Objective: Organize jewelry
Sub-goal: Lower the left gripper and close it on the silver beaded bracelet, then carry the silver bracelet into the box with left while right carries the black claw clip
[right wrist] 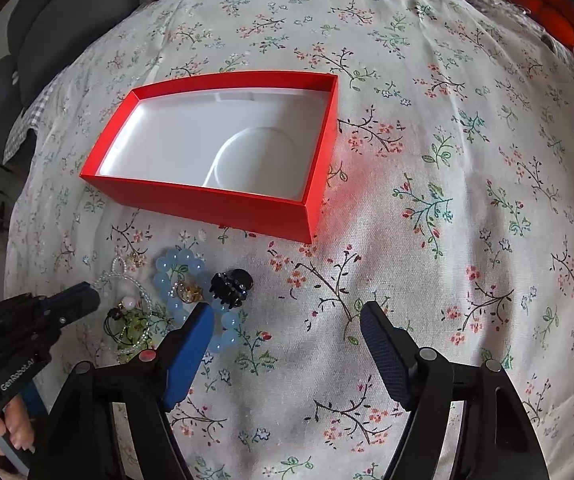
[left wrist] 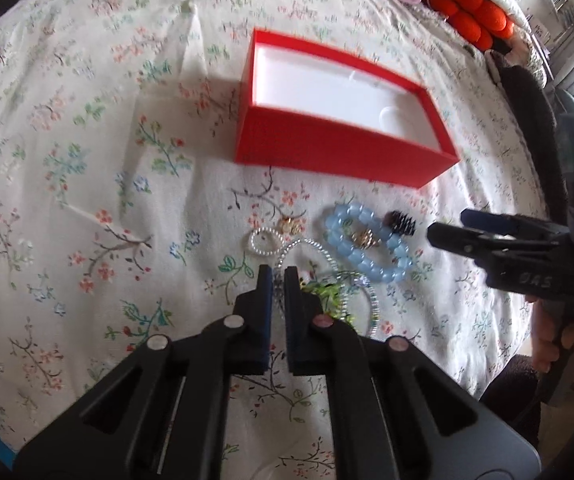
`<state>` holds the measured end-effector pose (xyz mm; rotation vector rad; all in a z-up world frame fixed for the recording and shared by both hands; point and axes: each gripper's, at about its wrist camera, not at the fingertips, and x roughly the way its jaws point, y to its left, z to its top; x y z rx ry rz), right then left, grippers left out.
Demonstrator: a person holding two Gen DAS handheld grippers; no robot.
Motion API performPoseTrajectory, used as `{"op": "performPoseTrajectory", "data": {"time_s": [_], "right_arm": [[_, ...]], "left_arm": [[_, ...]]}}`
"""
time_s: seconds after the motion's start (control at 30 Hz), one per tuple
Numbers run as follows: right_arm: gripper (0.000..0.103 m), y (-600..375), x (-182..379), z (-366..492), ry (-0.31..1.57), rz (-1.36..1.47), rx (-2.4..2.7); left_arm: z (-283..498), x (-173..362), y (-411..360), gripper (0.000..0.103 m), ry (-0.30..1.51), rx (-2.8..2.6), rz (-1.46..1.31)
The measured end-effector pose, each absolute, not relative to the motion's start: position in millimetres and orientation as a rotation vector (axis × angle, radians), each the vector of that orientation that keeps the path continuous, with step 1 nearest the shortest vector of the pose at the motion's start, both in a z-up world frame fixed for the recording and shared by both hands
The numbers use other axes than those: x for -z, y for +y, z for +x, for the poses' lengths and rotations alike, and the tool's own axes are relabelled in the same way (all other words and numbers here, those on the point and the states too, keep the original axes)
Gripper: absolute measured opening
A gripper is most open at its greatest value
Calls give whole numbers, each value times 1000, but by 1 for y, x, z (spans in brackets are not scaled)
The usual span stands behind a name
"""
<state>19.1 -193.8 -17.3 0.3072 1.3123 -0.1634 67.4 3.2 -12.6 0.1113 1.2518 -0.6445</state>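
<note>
Near the red box (right wrist: pixel 223 204), jewelry pile w/ blue bracelet (left wrist: pixel 367 242) & black clip (right wrist: pixel 231 284); left gripper (left wrist: pixel 278 280) jaws nearly clenched, gripping nothing clear; right gripper (right wrist: pixel 287 320) released.

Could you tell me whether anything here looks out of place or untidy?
Yes: the red cardboard box holds nothing, while the jewelry lies jumbled on the floral bedsheet in front of it. The pale blue bead bracelet and clear bead strand overlap.

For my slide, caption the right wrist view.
Open right gripper hovers beside blue bead bracelet and black hair claw; red box empty.
</note>
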Motion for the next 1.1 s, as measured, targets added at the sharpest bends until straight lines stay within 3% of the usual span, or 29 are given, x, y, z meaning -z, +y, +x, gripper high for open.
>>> {"op": "performPoseTrajectory", "data": {"time_s": [0.17,0.23,0.37,0.6,0.7,1.1], "right_arm": [[73,-186,19,28,1304,308,143],[65,-182,22,32,1307,311,131],[60,-173,30,41,1326,326,116],[42,-163,39,54,1331,331,117],[28,-163,38,55,1319,345,102],[27,-167,21,41,1284,356,82]], "left_arm": [[66,-6,7,6,1196,643,80],[64,-11,13,6,1182,645,67],[62,-15,15,6,1171,647,57],[63,-11,11,6,1189,634,64],[64,-9,10,6,1193,626,71],[64,-19,9,6,1169,626,55]]}}
